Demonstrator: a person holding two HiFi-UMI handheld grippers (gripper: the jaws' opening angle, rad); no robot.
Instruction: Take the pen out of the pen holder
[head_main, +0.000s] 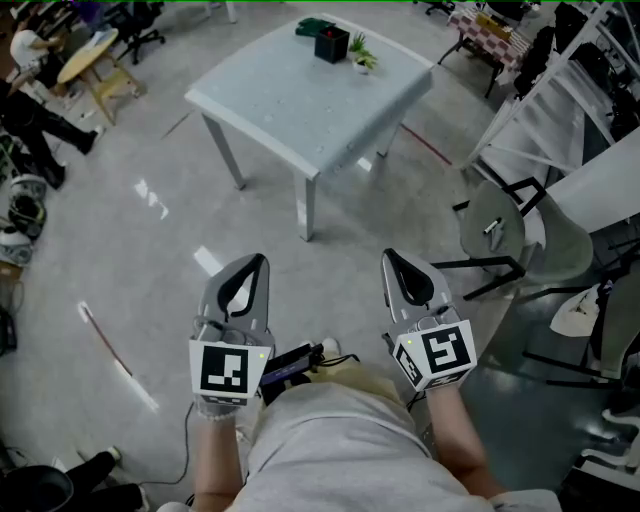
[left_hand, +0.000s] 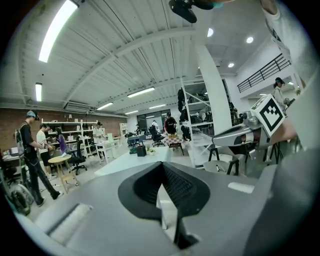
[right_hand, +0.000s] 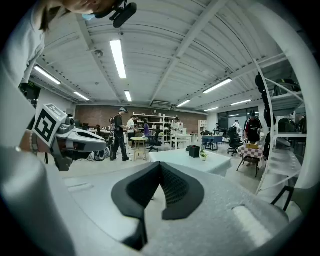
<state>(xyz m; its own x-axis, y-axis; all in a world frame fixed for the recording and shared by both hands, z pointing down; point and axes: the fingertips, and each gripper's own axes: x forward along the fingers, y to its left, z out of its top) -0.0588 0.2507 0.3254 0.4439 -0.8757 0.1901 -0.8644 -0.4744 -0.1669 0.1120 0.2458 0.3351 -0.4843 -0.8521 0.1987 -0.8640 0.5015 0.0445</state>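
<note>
While I am standing back from the white table (head_main: 290, 100), I am holding my left gripper (head_main: 258, 265) and right gripper (head_main: 392, 260) side by side, each with jaws pressed together on nothing. The black pen holder (head_main: 332, 44) is sitting near the table's far edge beside a small plant (head_main: 362, 56), well apart from both; the pen is showing too small to make out.

left hand-held gripper (head_main: 258, 264), lower left of centre: pale grey tapering shell, black ribbed inner pads | left cube (head_main: 224, 370): white faces, black square markers | right hand-held gripper (head_main: 392, 258): same grey shell | right cube (head_main: 440, 355): matching markers | clothing: light grey top (head_main: 330, 440), bottom centre | thin black cable (head_main: 186, 440), lower left
</note>
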